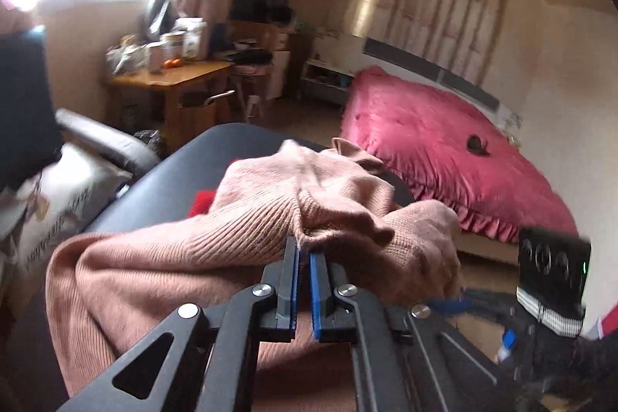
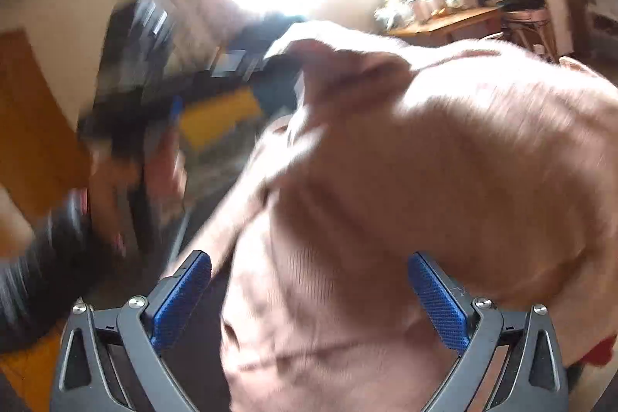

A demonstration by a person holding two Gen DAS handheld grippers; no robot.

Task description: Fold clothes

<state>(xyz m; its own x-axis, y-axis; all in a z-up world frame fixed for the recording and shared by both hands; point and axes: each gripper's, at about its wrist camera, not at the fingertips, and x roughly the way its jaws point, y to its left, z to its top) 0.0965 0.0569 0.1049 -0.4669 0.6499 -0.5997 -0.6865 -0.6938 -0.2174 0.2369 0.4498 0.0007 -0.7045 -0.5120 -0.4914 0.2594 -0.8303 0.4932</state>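
Left gripper (image 1: 304, 250) clamps pink knit sweater (image 1: 239, 219); right gripper (image 2: 309, 280) spread wide, blurred sweater btwn fingers.

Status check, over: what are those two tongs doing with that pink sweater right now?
Left tongs shut on pink sweater, fold pinched. Right tongs open, sweater between the pads, not gripped. Sweater bunched over dark table. Red cloth partly under it.

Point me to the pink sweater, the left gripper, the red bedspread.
pink sweater (image 1: 247, 219), left wrist view, ribbed sleeve.
left gripper (image 1: 304, 250), left wrist view, between fingertips.
red bedspread (image 1: 425, 134), left wrist view, top surface.
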